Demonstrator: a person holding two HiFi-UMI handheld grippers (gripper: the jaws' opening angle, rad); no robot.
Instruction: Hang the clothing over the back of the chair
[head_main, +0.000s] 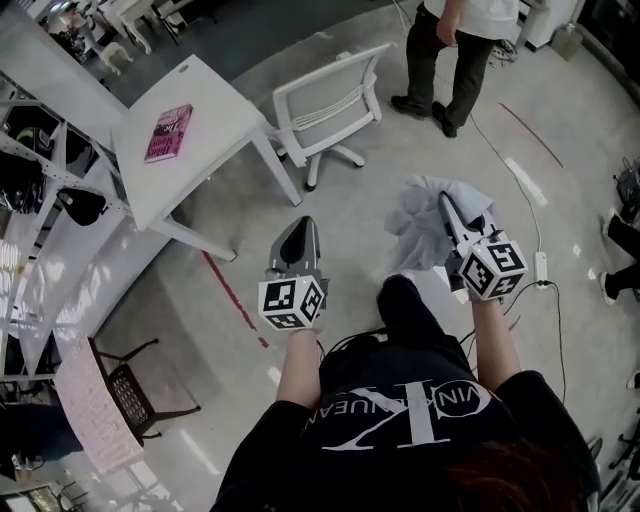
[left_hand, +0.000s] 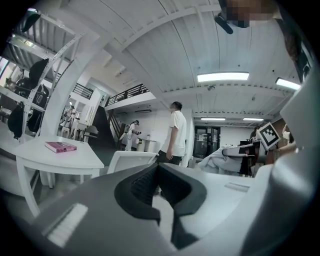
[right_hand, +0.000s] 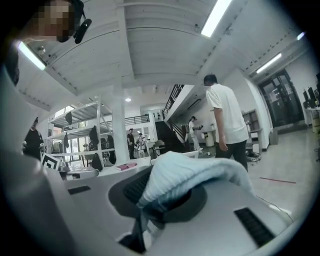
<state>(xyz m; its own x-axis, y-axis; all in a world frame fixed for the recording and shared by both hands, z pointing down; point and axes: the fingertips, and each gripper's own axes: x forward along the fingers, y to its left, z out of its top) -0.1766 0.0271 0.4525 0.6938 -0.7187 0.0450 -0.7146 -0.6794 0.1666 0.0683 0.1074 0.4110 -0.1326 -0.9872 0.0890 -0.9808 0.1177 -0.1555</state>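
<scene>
A white office chair (head_main: 325, 105) stands on the floor ahead of me, its slatted back facing me; its back (left_hand: 131, 159) also shows in the left gripper view. My right gripper (head_main: 452, 212) is shut on a bundle of pale blue-grey clothing (head_main: 425, 225), held in the air to the right and short of the chair. In the right gripper view the clothing (right_hand: 190, 175) drapes over the right gripper (right_hand: 152, 186) and hides its tips. My left gripper (head_main: 300, 228) is held level beside it, shut and with nothing in it; in its own view the left gripper (left_hand: 159, 169) points towards the chair.
A white table (head_main: 205, 95) with a pink book (head_main: 168, 132) stands left of the chair. A person (head_main: 450, 50) in a white shirt stands beyond the chair. Shelving (head_main: 40, 200) with dark items lines the left. A cable (head_main: 535, 230) runs over the floor at right.
</scene>
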